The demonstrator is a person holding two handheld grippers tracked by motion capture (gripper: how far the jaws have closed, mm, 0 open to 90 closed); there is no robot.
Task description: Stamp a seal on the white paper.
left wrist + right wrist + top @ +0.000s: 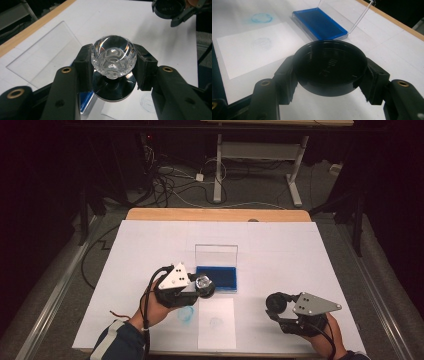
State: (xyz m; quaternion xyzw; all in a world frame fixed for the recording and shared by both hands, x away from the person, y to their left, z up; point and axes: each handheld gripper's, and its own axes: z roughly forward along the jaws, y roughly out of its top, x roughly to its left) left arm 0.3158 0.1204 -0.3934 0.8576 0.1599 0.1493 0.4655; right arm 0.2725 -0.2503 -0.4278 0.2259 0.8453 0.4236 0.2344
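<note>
My left gripper (pixel 202 285) (pixel 113 62) is shut on the clear faceted knob of a stamp (pixel 113 56) with a round black base, held over the left edge of the blue ink pad (pixel 220 277) (pixel 319 23). The pad's clear lid (pixel 216 255) stands open behind it. My right gripper (pixel 276 304) (pixel 329 72) is shut on a round black cap (pixel 329 67) (pixel 168 7), held above the table at the right. A white paper sheet (pixel 216 322) (pixel 254 50) with a faint round print lies in front of the pad.
A blue round stamp mark (pixel 185 314) (pixel 261 18) is on the white table cover (pixel 280 250) left of the sheet. The wooden table edge (pixel 215 214) runs along the back. Desk legs and cables are on the floor beyond.
</note>
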